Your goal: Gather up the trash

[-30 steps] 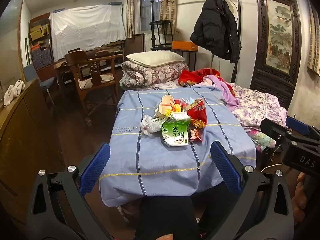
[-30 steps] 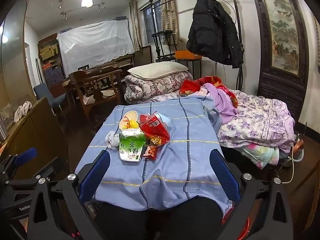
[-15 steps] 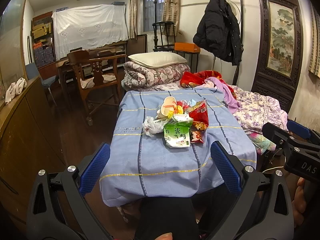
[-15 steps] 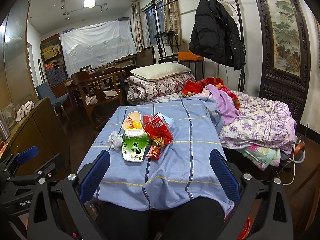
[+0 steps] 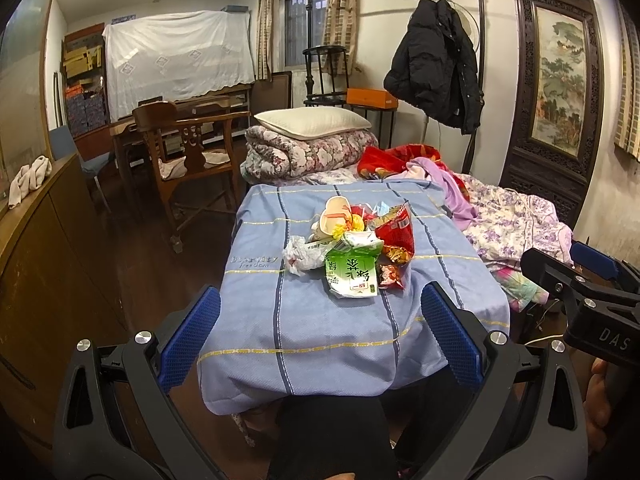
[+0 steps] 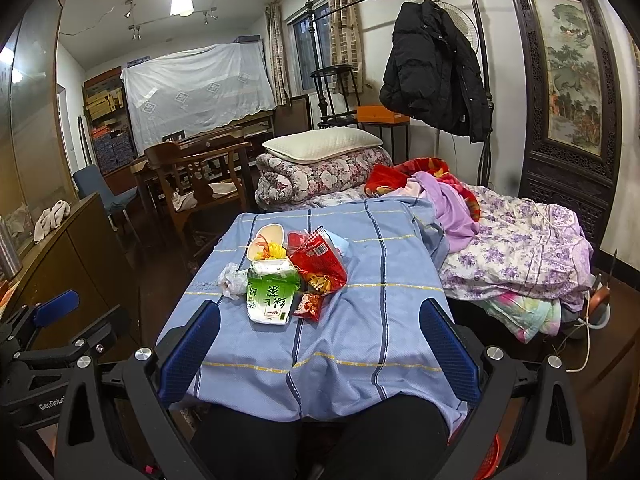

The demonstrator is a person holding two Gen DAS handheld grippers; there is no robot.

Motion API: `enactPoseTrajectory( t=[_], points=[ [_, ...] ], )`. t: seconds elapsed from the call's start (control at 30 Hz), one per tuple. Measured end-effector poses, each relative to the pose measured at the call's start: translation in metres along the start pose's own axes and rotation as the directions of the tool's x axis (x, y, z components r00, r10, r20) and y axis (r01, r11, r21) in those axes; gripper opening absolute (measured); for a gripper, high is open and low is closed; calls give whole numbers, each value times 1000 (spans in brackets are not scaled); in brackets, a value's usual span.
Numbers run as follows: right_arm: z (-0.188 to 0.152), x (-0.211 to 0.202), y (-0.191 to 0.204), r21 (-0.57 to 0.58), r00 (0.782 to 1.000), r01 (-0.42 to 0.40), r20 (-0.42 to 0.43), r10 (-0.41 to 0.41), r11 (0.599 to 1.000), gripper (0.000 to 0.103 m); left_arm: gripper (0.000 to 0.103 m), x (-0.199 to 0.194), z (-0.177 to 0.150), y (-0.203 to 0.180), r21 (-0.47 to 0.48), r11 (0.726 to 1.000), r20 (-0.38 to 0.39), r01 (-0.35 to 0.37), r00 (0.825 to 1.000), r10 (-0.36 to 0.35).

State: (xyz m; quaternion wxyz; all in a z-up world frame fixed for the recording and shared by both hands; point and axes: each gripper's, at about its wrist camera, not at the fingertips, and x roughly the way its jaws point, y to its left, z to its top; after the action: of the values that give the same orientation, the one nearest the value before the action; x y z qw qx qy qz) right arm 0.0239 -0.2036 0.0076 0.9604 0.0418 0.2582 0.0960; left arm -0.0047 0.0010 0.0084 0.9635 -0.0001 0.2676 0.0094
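Trash (image 5: 354, 248) sits in a small heap near the middle of a table draped in a blue cloth (image 5: 328, 332) with yellow and dark stripes. At the front of the heap lies a green carton (image 5: 352, 274), flattened and tipped on its side. A crumpled white wrapper (image 5: 300, 255) touches its left edge. Behind the carton a pale cup (image 5: 335, 218) lies tilted with something yellow in its mouth, and beside that a red snack bag (image 5: 394, 230) leans open. A smaller red packet (image 5: 390, 276) rests just right of the carton.

Both grippers are held short of the table, well apart from the heap. The left gripper (image 5: 320, 350) is spread wide, its blue pads (image 5: 188, 338) framing the near edge of the cloth with nothing between them. The right gripper (image 6: 318, 354) is likewise wide and empty; from its camera the heap lies ahead and a little left, with the carton (image 6: 272, 294) nearest. The left gripper also shows at the lower left of that view.

Behind the table are a rolled floral quilt (image 5: 308, 152) with a pillow (image 5: 314, 122) on top, a wooden chair (image 5: 188, 148) to the left, and loose bedding to the right. A black coat (image 5: 436, 68) hangs from a metal frame.
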Motion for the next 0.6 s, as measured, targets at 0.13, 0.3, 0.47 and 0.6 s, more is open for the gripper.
enactPoseTrajectory(
  t=[0.13, 0.3, 0.47, 0.6],
  points=[
    [1, -2, 1, -1, 1000, -2, 1, 2, 1000, 97, 97, 0, 0, 0, 1, 1000, 0, 1, 1000, -1],
    [0, -1, 1, 0, 1000, 0, 2, 0, 1000, 97, 97, -1, 1, 0, 3, 1000, -1, 12, 1000, -12],
    [1, -2, 1, 0, 1000, -1, 3, 1, 1000, 97, 97, -2, 1, -1, 3, 1000, 0, 11, 1000, -11],
    [2, -4, 3, -3, 1000, -1, 4, 1, 1000, 97, 97, -1, 1, 0, 3, 1000, -1, 12, 1000, -12]
  ],
)
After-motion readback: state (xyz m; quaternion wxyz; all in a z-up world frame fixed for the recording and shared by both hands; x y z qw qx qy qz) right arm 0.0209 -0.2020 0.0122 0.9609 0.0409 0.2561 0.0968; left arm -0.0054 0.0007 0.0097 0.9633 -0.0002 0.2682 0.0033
